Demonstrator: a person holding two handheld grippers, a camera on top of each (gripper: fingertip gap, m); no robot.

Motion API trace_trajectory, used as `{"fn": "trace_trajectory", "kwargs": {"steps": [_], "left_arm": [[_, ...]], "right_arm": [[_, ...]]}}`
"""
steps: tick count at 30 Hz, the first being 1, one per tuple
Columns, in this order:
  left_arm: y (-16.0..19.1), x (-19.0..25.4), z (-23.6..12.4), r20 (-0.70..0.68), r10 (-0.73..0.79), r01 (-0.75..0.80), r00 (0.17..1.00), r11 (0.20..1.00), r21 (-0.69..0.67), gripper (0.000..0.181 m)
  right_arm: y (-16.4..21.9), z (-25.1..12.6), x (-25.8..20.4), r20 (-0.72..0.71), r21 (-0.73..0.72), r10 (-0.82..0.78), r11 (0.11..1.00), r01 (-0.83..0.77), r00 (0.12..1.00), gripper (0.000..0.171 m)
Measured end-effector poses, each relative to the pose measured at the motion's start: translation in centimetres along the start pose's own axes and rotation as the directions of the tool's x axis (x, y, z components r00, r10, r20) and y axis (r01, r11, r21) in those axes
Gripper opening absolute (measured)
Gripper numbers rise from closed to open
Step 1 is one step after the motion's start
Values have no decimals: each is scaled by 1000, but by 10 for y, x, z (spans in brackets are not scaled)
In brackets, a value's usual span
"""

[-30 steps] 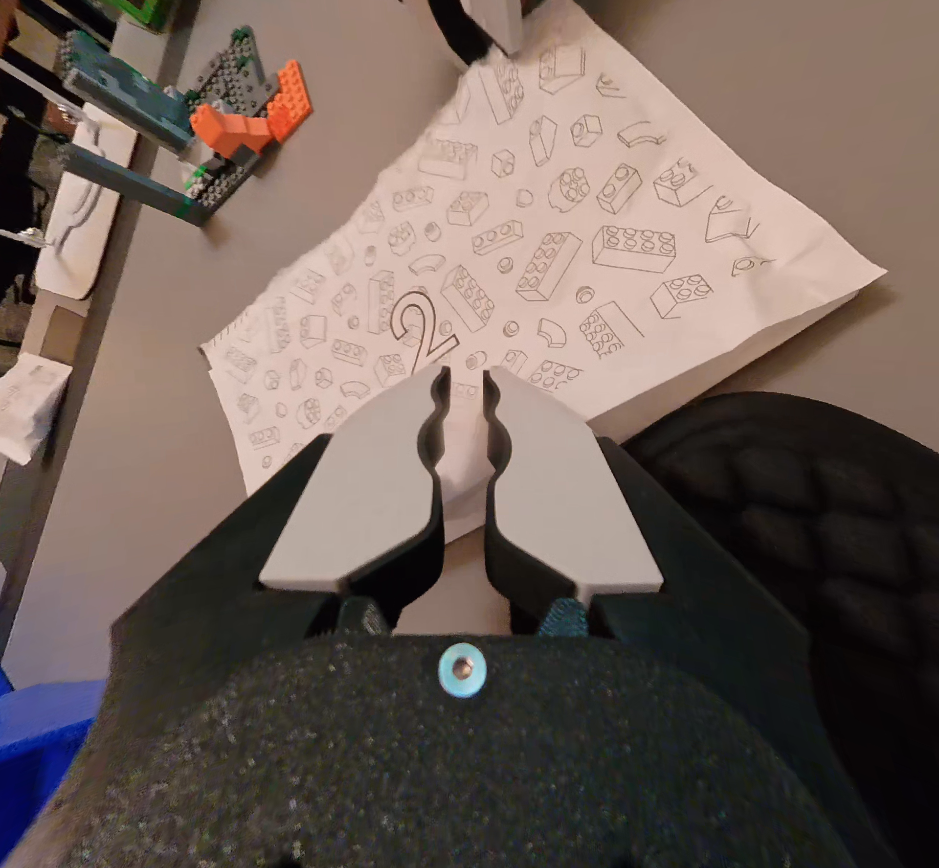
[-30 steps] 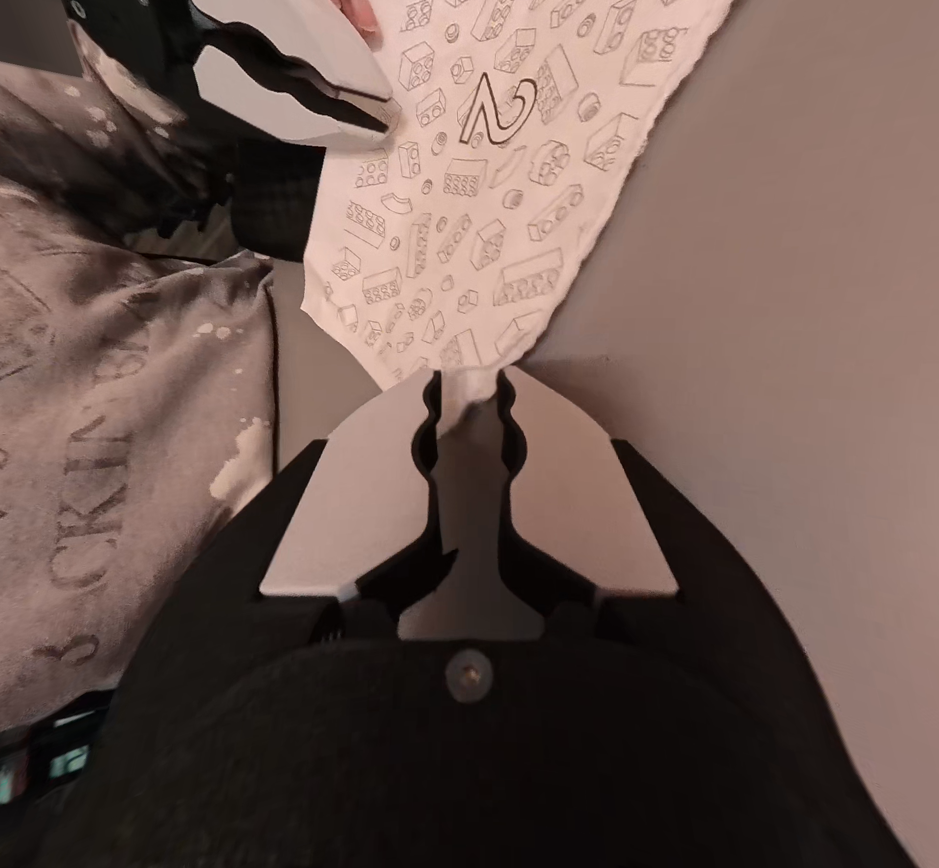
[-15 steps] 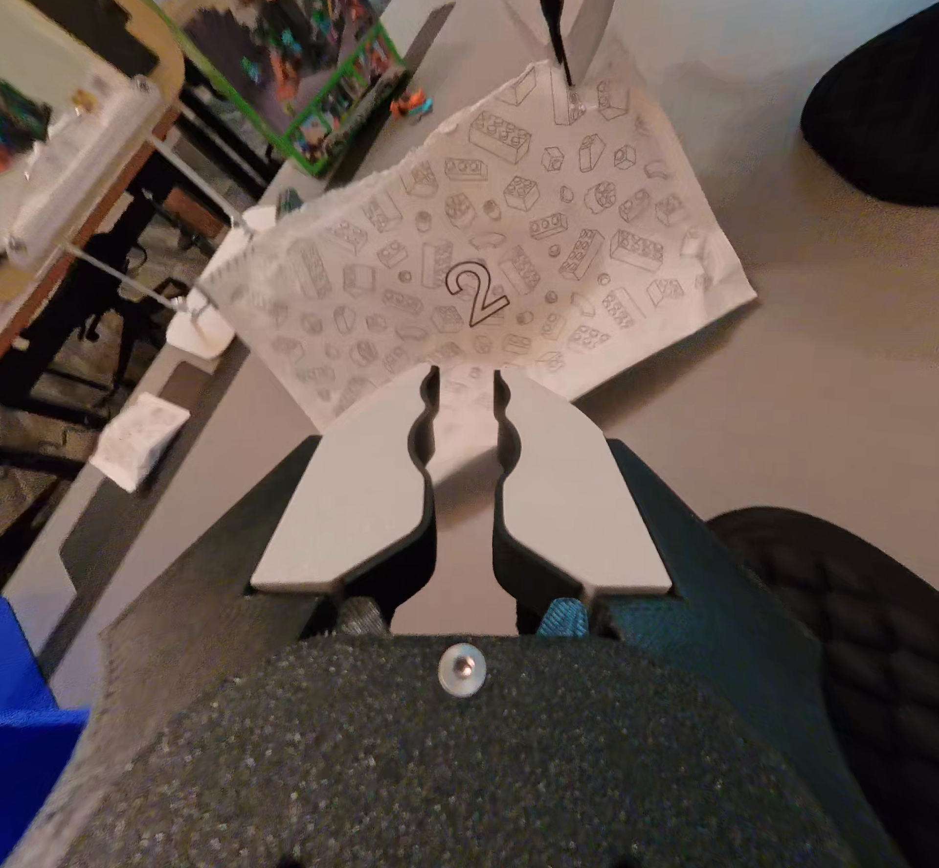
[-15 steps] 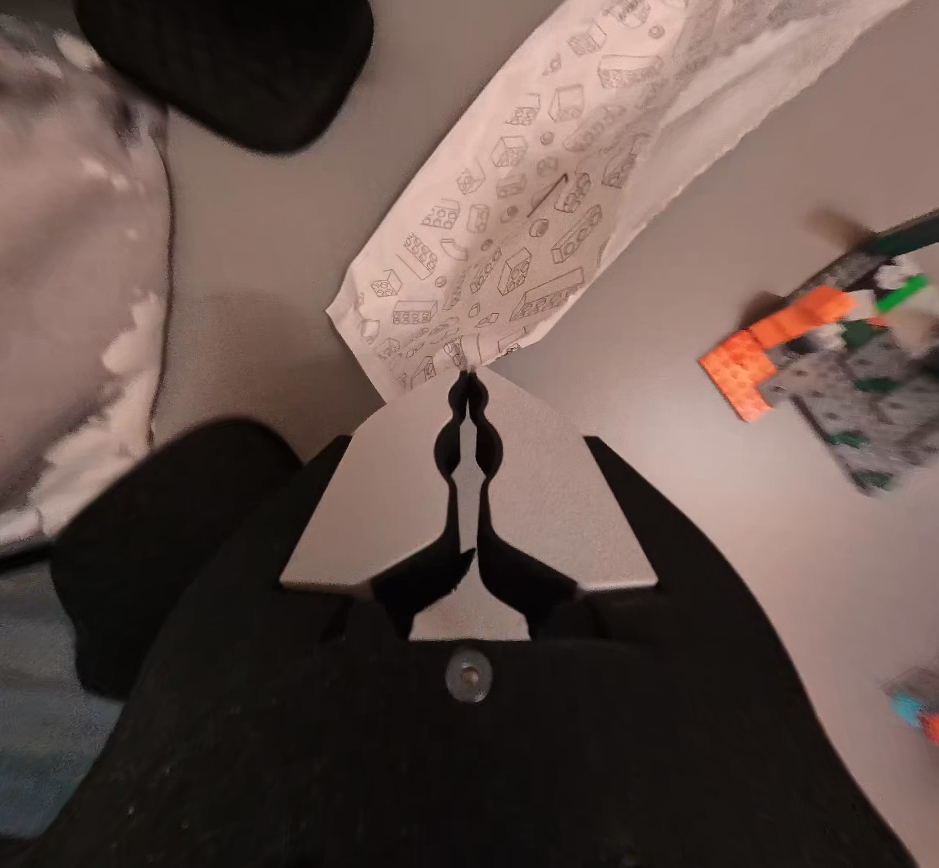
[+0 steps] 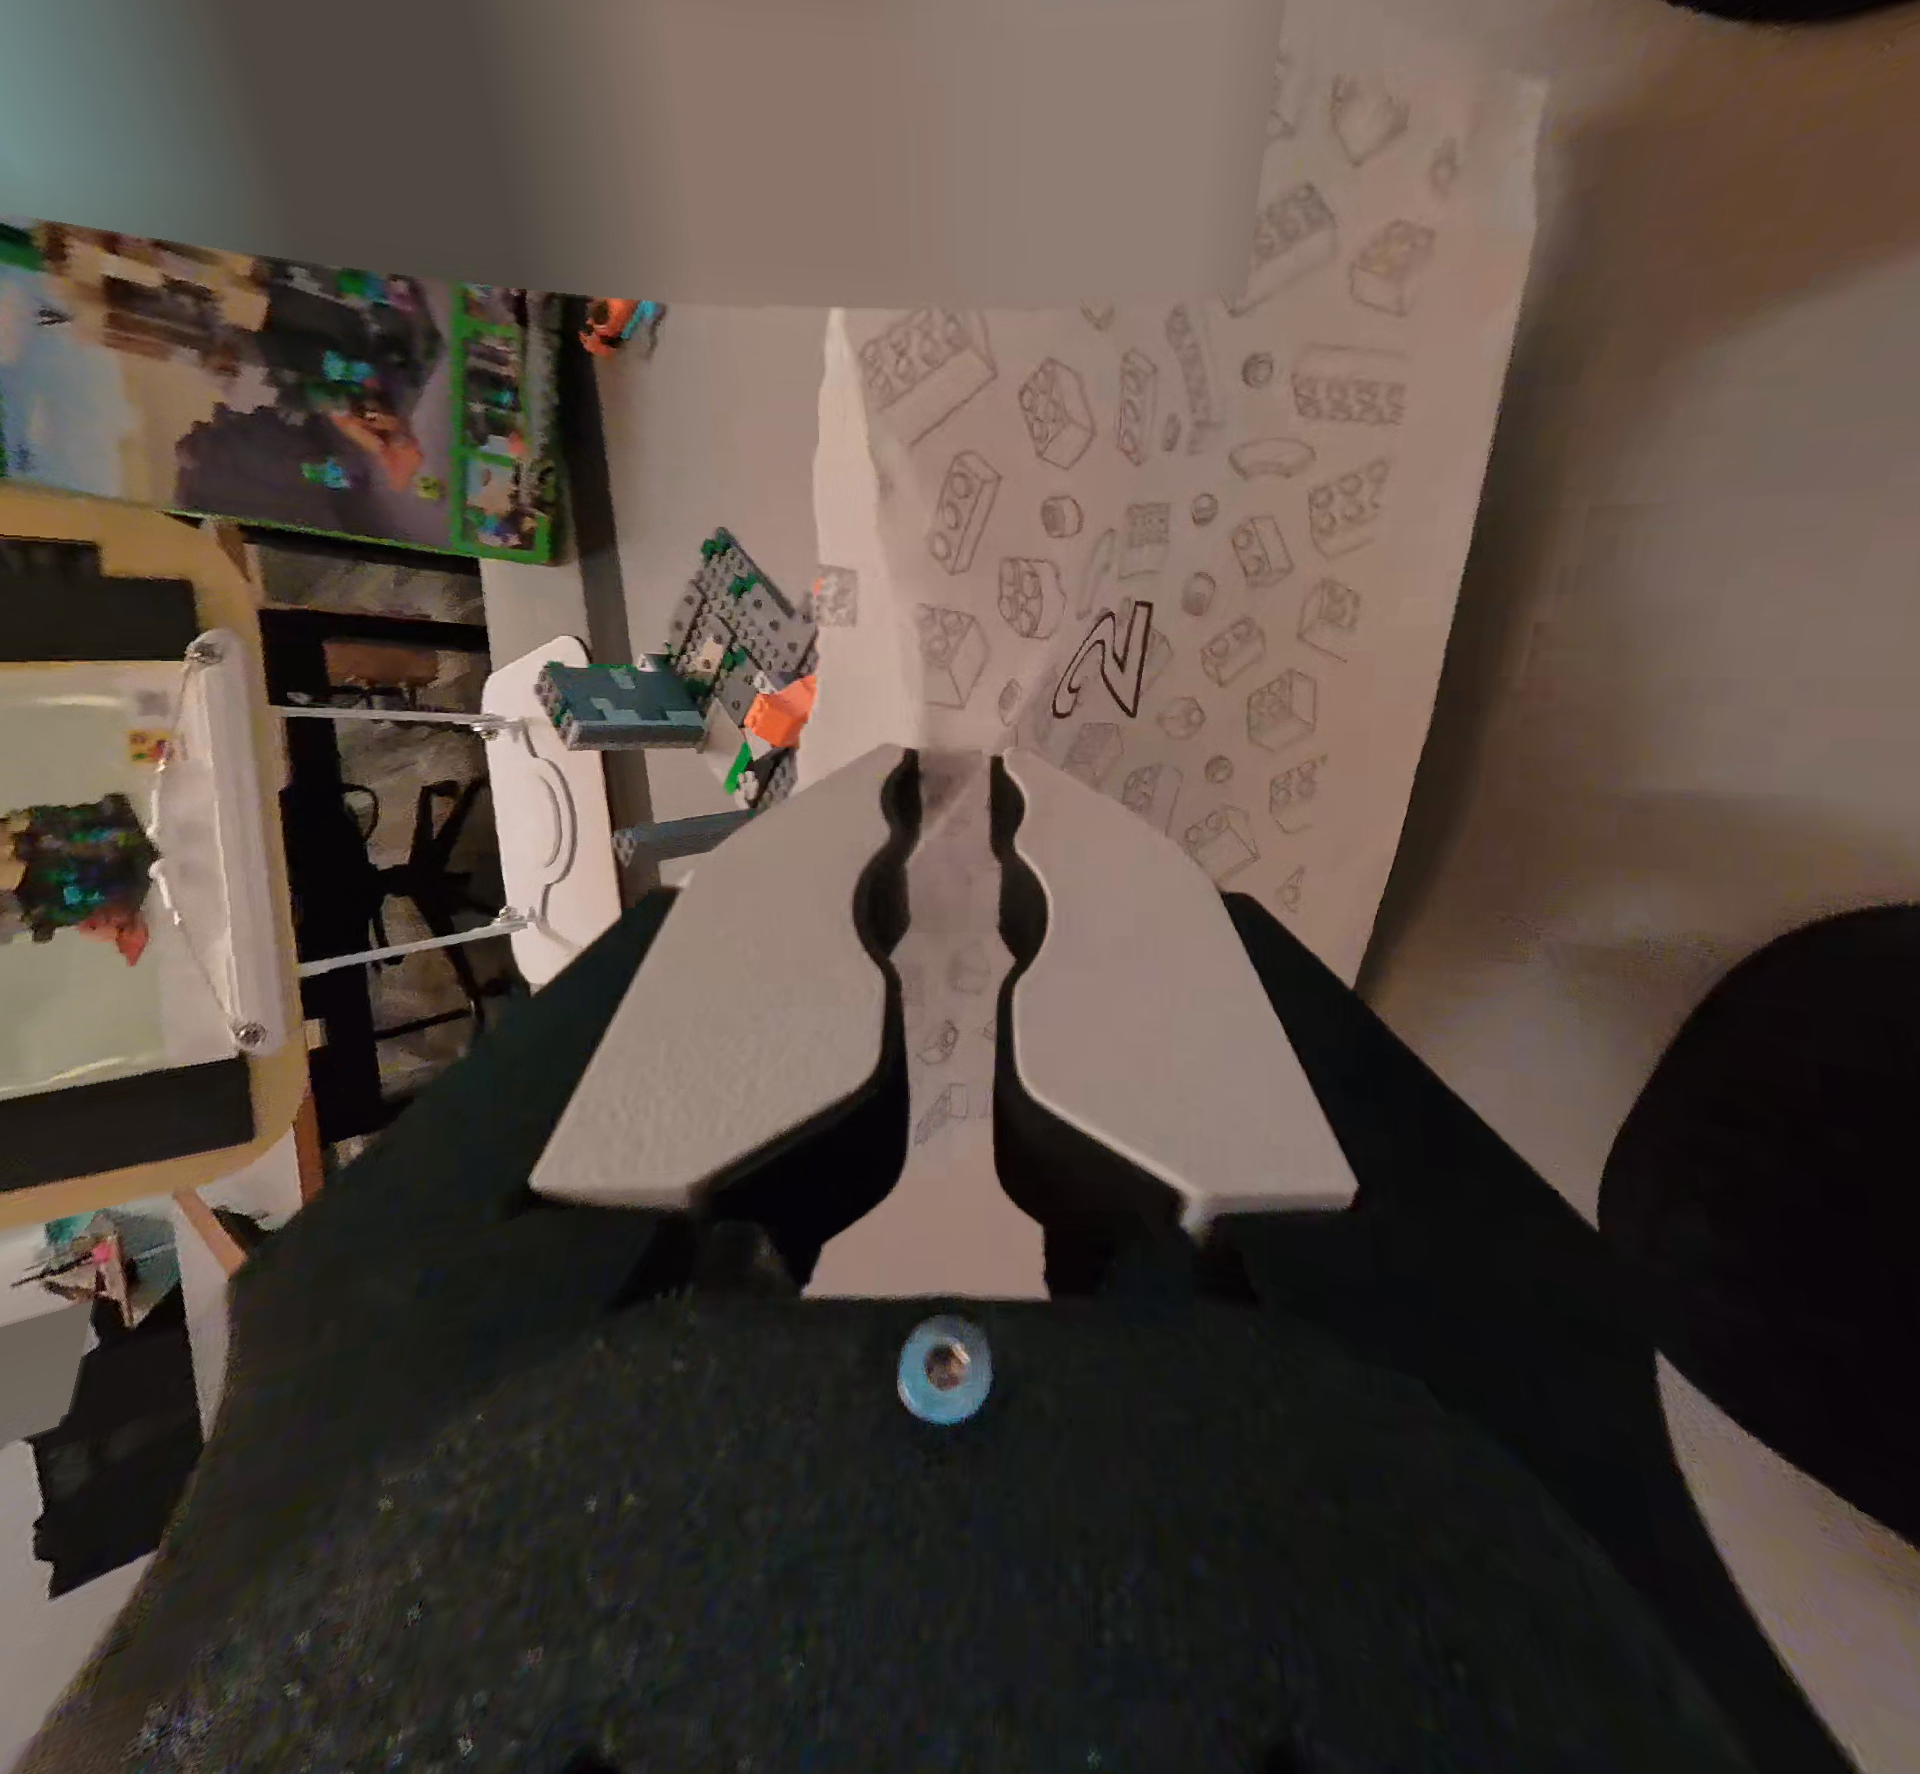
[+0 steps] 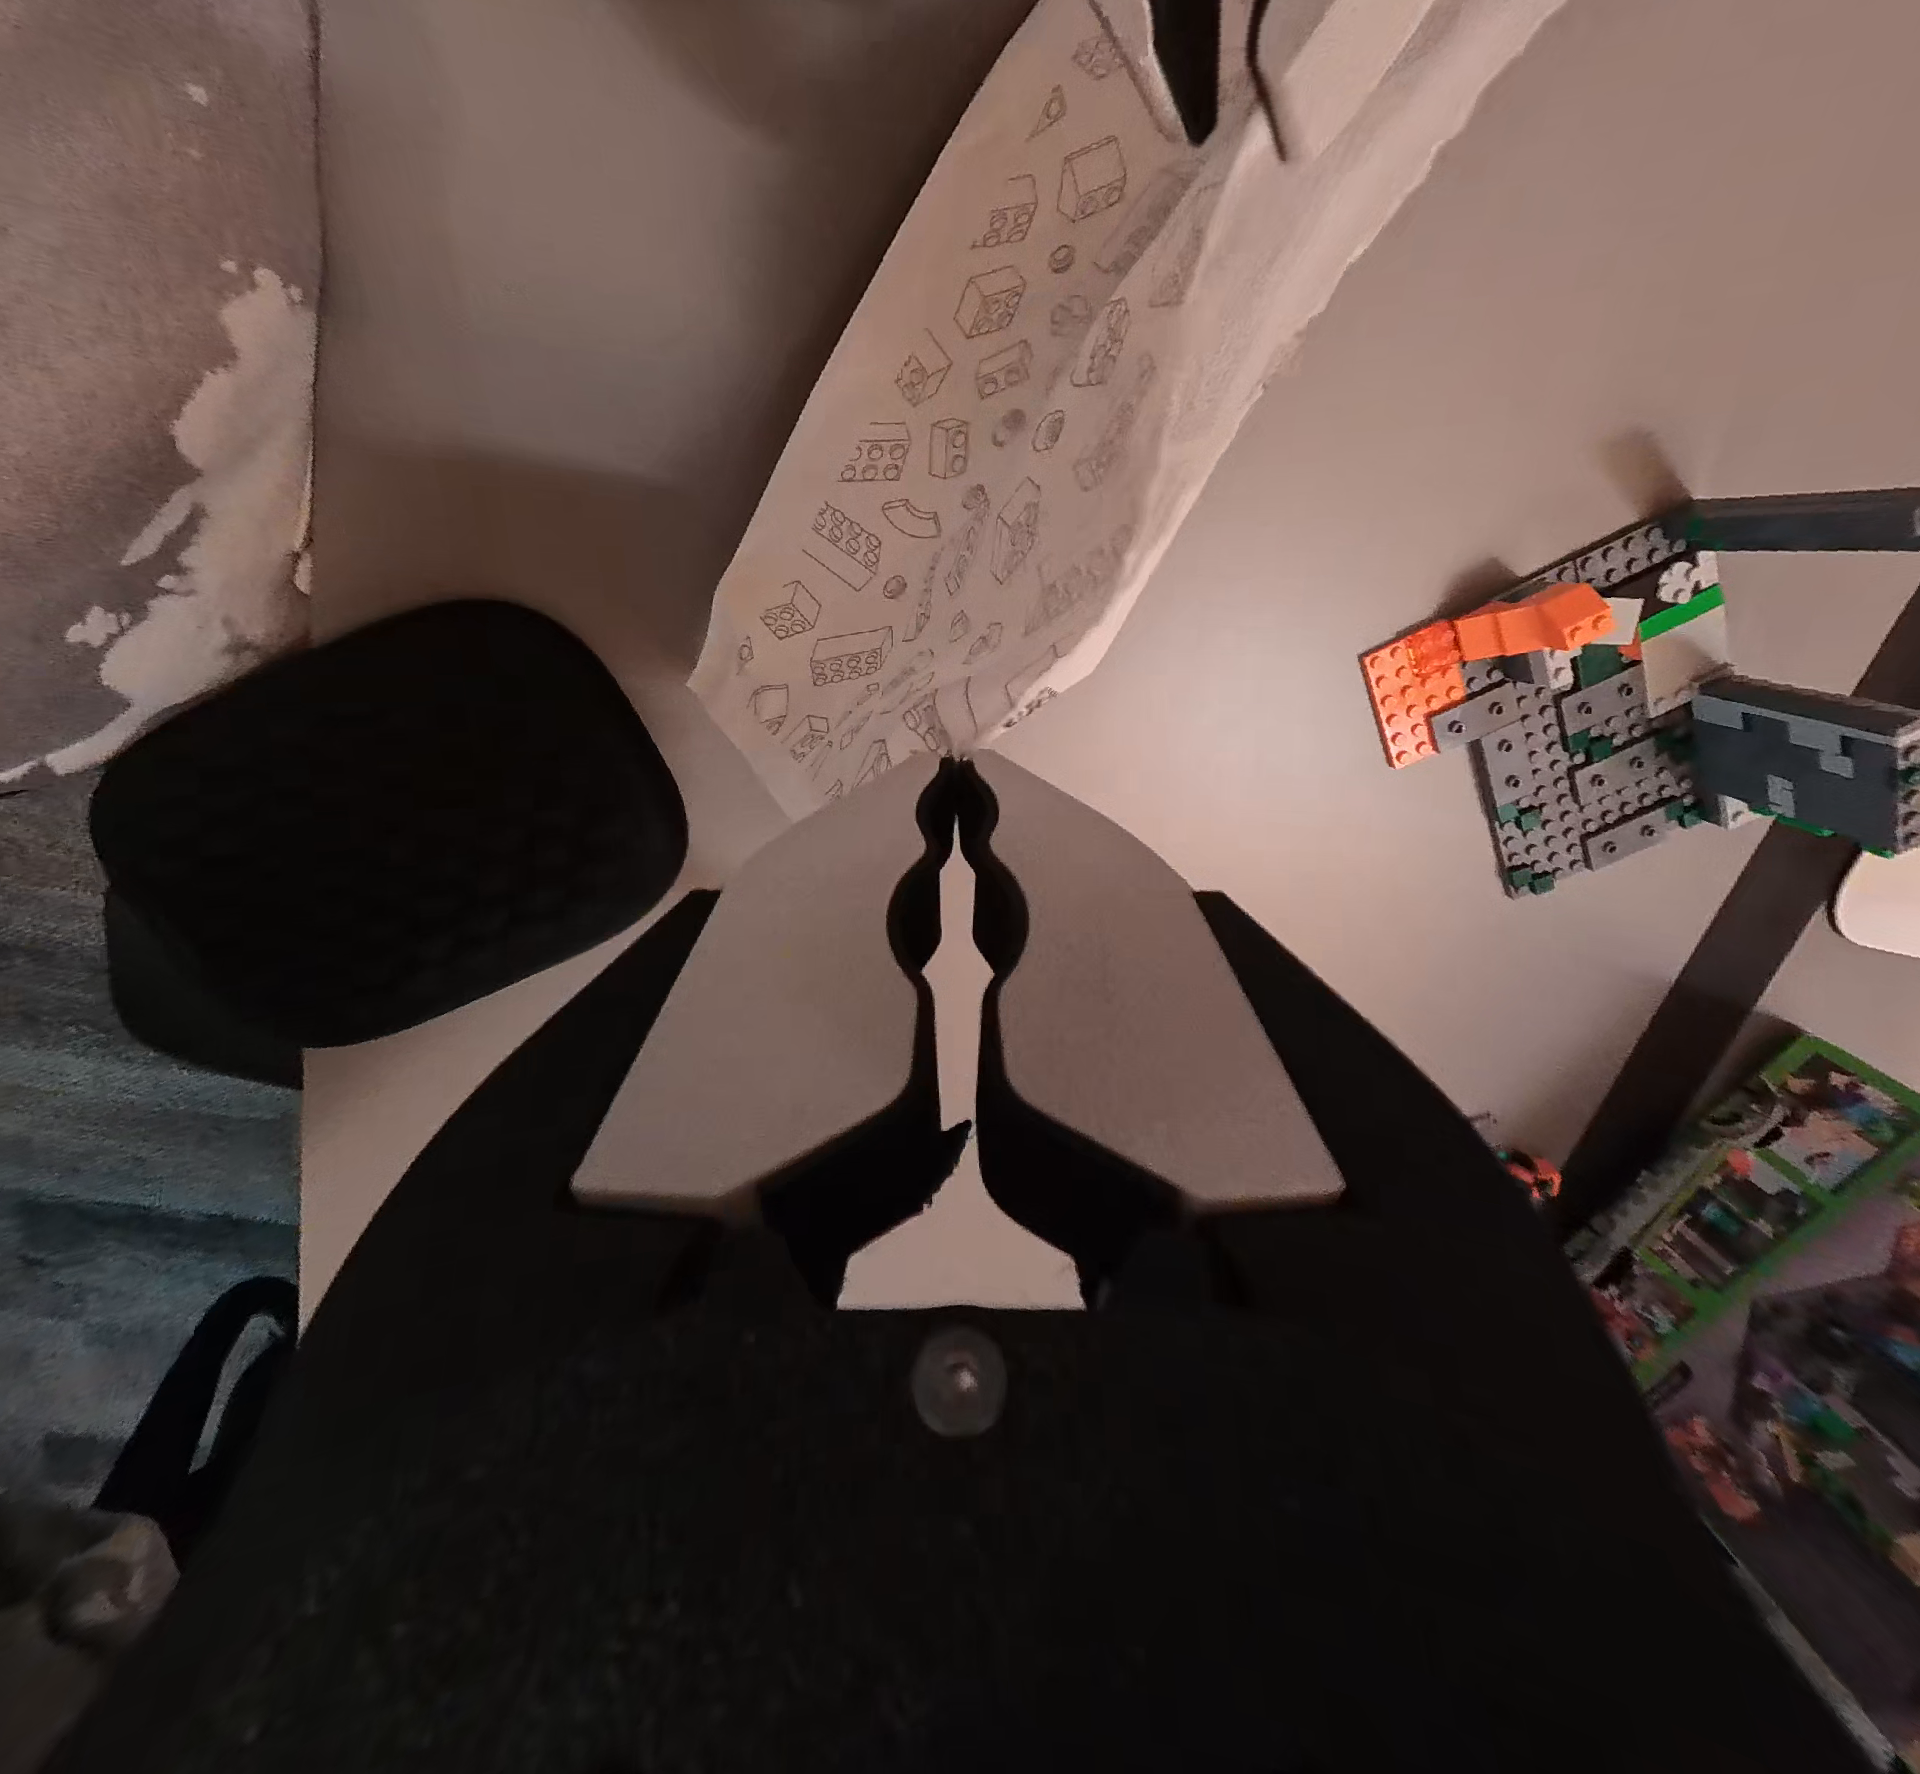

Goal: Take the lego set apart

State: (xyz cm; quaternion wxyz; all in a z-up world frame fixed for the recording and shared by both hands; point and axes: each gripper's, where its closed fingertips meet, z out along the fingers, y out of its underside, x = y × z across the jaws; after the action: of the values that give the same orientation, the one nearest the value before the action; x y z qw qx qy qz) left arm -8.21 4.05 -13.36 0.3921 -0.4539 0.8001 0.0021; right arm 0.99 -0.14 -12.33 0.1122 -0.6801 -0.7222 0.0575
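Note:
A white paper bag (image 5: 1195, 529) printed with brick drawings hangs in the air between my two grippers. My right gripper (image 6: 956, 768) is shut on the bag's lower corner (image 6: 935, 581). My left gripper (image 5: 951, 768) has its jaws a little apart, with the bag's edge running between them. It also shows at the top of the right wrist view (image 6: 1216, 124), straddling the bag's far end. The lego build (image 6: 1600, 716), grey plates with orange and dark blue parts, lies on the table to the right. It also shows in the left wrist view (image 5: 727, 675).
The set's green-edged box lies at the table's edge (image 6: 1766, 1309) and shows at the left in the left wrist view (image 5: 281, 405). Black padded cushions sit close by (image 6: 384, 820) (image 5: 1766, 1205). A person's grey printed garment (image 6: 135, 270) is at the left. A white stand (image 5: 540, 789) sits beyond the build. One gripper's finger ends stand about 11 centimeters off the other's. Left tips and right tips are each some 30 centimeters from the lego build (image 6: 1600, 716). Seen from the left wrist view (image 5: 741, 680) as well.
My right gripper closed on the bag's corner and the bag rose off the table. My left gripper stayed around the other edge, and both views swung round.

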Motion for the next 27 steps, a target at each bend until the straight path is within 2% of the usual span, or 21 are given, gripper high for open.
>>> {"fn": "trace_trajectory", "kwargs": {"steps": [2, 4, 8, 10, 11, 13, 15, 18, 21, 22, 23, 24, 26, 27], "left_arm": [[6, 1, 5, -12, 27, -27, 1000, 998, -52, 10], [6, 8, 6, -57, 38, -41, 998, 998, -56, 0], [-1, 16, 0, -102, 29, -33, 994, 999, -41, 0], [0, 14, 1, -84, 30, -35, 996, 998, -60, 0], [2, 14, 2, -79, 35, -41, 996, 996, -74, 0], [1, 14, 2, -75, 33, -39, 997, 996, -85, 0], [-2, 14, 2, -66, 40, -46, 997, 994, -94, 0], [-5, 9, 1, -17, 75, -76, 997, 990, -123, 0], [-13, 5, -1, 25, 119, -115, 993, 986, -120, 0], [-16, 3, -2, 42, 135, -129, 990, 984, -126, 0], [-18, 1, -4, 60, 154, -145, 986, 981, -130, 0], [-20, -1, -6, 73, 170, -158, 983, 978, -139, 0], [-24, 5, -12, 60, 181, -171, 982, 975, -141, 0], [-23, 13, -15, 28, 175, -169, 984, 975, -141, 0]], "right_arm": [[-3, 1, -5, 17, 37, -10, 999, 9, 1000, 0], [-3, 1, -6, 23, 59, -1, 998, 0, 1000, 0], [12, 5, 3, 30, 84, 91, 992, -93, 995, 0], [10, 6, 9, 57, 153, 128, 979, -135, 990, 1], [4, 4, 13, 73, 203, 149, 966, -161, 986, 5], [-10, -2, 25, 89, 284, 219, 930, -236, 972, 23], [-23, -4, 36, 102, 318, 280, 900, -298, 955, 37], [-35, 3, 49, 73, 280, 338, 896, -345, 938, 46], [-36, 22, 51, 62, 148, 323, 933, -328, 945, 48], [-34, 30, 49, 76, 93, 309, 944, -315, 948, 48], [-34, 37, 48, 84, 51, 290, 954, -295, 953, 37], [-35, 42, 45, 100, 21, 265, 963, -268, 959, 5], [-31, 44, 46, 73, -55, 213, 976, -209, 974, 0], [-22, 40, 58, -5, -100, 187, 977, -187, 982, 0]]}}
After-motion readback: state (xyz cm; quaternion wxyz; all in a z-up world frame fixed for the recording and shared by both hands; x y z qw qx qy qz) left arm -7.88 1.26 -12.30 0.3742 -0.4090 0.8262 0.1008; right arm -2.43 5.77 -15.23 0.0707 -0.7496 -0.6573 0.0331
